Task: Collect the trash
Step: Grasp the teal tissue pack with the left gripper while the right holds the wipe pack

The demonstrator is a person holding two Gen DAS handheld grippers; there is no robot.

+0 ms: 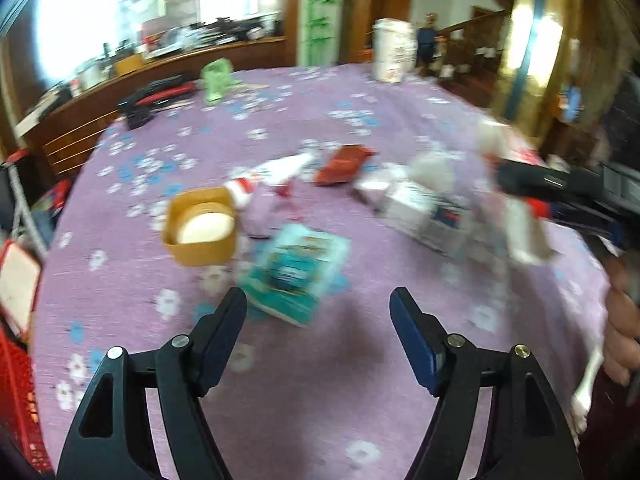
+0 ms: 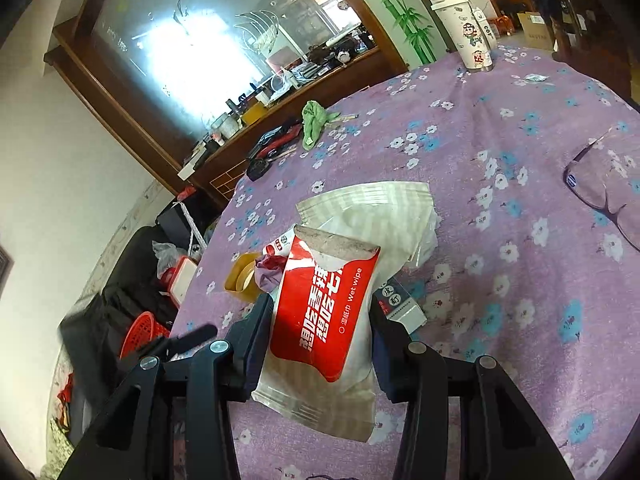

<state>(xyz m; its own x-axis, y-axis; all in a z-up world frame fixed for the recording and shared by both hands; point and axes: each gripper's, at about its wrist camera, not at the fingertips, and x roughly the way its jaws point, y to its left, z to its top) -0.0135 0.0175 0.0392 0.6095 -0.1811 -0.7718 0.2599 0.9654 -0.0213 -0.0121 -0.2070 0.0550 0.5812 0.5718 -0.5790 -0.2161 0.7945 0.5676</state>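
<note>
Clamped in the right hand-held gripper (image 2: 320, 320), a red-and-white wet-wipe sachet (image 2: 324, 312) stands lengthwise, twelve to six. Left hand-held gripper (image 1: 318, 312) gapes empty; teal-and-white flat packet (image 1: 296, 272) lies at eleven o'clock on the purple floral tabletop (image 1: 280, 400), nearest.

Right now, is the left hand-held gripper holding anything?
No, the left hand-held gripper is open and empty above the purple tablecloth, short of the teal packet.

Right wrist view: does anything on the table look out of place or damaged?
The glasses lie loose on the purple tablecloth, near the trash. The wet wipe packet between the right gripper fingers is torn open at its top.
</note>
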